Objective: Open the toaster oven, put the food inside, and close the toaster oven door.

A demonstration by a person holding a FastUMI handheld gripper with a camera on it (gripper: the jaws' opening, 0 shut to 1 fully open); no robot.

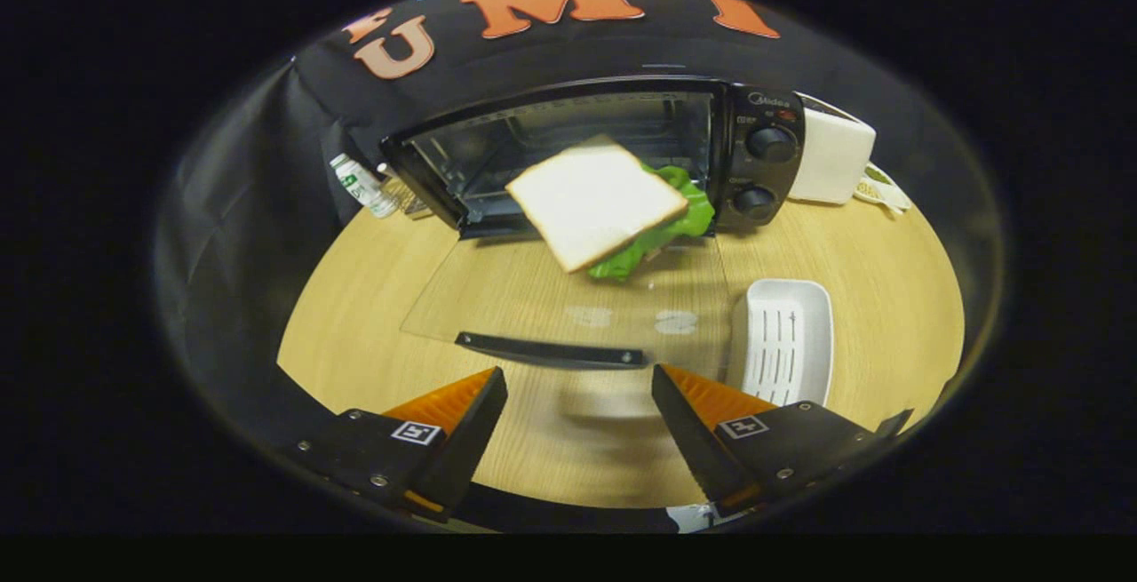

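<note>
The gripper [579,395] is seen with its two orange-faced fingers [449,404] spread wide apart, and nothing is held between them; only bare wooden table [373,298] is seen in the gap. Both fingers are held level, just above the tabletop and pointed toward the far side.

Just ahead of the fingertips, the toaster oven door [533,298] is laid fully open and flat over the table, its glass pane letting the wood show through. Its black handle [551,352] forms the near edge, close to the fingertips but apart from them. To the right of the door, just beside its right edge, a white slotted tray [786,338] is placed.

Beyond the door, the sandwich [597,202], white bread over green lettuce, is seen tilted at the mouth of the toaster oven [595,151]; whether it rests on the door or the rack cannot be told. The oven cavity behind it is seen open, with the two control knobs [769,144] to its right.

A small bottle [362,184] is leaned at the oven's left, and a white box [830,160] is set at its right.
</note>
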